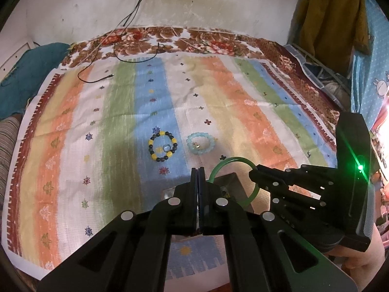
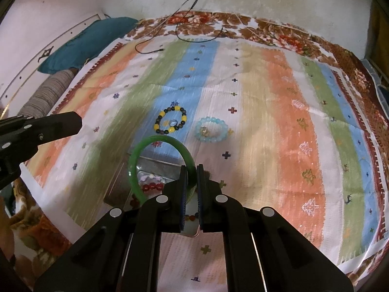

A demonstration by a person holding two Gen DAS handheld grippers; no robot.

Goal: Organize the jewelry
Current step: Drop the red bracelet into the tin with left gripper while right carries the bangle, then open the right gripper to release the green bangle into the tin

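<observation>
My right gripper is shut on a green bangle and holds it above an open jewelry box with red and pale beads inside. The bangle and right gripper also show in the left wrist view. My left gripper is shut and empty, just left of the box. A yellow-and-dark bead bracelet with a small ring inside and a pale blue bead bracelet lie on the striped cloth beyond.
The striped cloth covers a bed against a white wall. A black cable lies at the far left. A teal cushion sits at the left edge. A brown garment hangs at the right.
</observation>
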